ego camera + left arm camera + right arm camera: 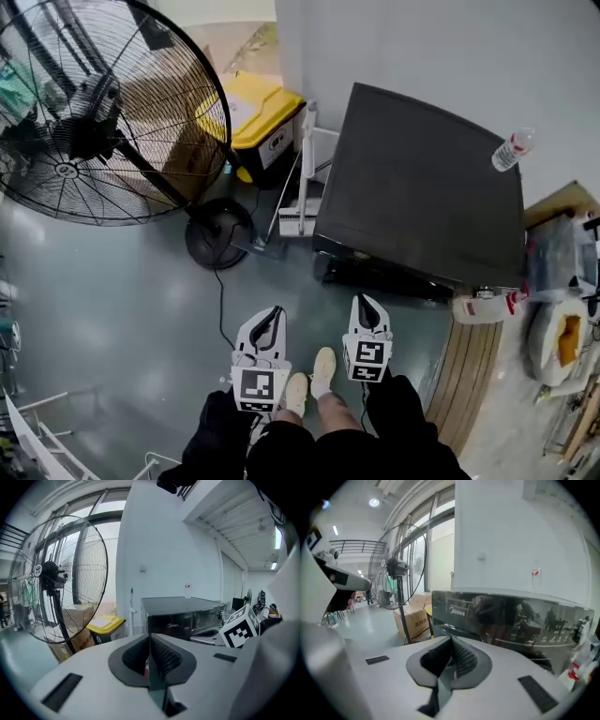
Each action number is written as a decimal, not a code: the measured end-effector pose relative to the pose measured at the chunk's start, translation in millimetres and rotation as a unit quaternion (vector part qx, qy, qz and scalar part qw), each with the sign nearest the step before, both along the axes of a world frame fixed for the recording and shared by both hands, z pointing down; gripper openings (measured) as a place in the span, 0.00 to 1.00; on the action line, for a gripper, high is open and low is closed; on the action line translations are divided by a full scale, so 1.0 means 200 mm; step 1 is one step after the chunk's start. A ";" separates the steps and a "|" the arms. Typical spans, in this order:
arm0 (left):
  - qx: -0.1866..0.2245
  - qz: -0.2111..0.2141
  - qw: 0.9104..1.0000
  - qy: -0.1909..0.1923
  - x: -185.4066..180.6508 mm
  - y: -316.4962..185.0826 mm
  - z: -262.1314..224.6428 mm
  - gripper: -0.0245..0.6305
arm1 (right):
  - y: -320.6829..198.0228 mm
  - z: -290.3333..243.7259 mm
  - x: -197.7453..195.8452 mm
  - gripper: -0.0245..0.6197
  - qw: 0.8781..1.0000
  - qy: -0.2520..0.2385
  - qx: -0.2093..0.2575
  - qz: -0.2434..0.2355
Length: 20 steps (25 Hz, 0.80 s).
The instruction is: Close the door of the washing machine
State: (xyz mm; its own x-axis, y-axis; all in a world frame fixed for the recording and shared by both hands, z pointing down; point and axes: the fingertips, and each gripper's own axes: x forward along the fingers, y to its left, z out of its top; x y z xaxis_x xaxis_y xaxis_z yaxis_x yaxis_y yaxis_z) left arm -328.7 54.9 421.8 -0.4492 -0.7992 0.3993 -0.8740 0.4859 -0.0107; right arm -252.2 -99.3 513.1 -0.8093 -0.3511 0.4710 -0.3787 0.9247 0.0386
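Holding left tongs [270, 321] and right tongs [367, 309] shut and empty, we face the washer [422, 187] just ahead; we should press its door, unclear here, flat and steadily, not jab

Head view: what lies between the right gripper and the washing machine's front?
Nothing stands there. The head view shows only bare grey floor between the right gripper and the washing machine.
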 end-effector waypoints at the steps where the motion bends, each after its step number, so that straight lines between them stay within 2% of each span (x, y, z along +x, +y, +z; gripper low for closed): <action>1: 0.010 0.002 1.000 -0.006 0.01 0.02 -0.07 0.08 | 0.02 -0.09 0.02 0.06 1.000 -0.007 0.004 0.003; 7: 0.033 0.027 0.999 -0.033 0.15 0.13 -0.46 0.08 | 0.15 -0.58 0.22 0.07 0.998 -0.054 0.027 0.019; 13: 0.071 0.067 0.993 -0.064 0.36 0.18 -0.86 0.08 | 0.25 -1.08 0.49 0.06 0.992 -0.103 0.057 0.040; 20: 0.092 0.116 0.986 -0.078 0.58 0.22 -1.08 0.08 | 0.40 -1.41 0.81 0.06 0.985 -0.128 0.092 0.068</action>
State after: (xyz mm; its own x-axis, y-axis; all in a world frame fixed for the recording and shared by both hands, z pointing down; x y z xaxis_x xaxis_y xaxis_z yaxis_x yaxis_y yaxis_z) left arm -213.0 99.7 205.3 -0.2896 -0.9405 0.1778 -0.9567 0.2788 -0.0836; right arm -90.9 -18.5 230.6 -0.8333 -0.5242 0.1758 -0.5170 0.8514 0.0884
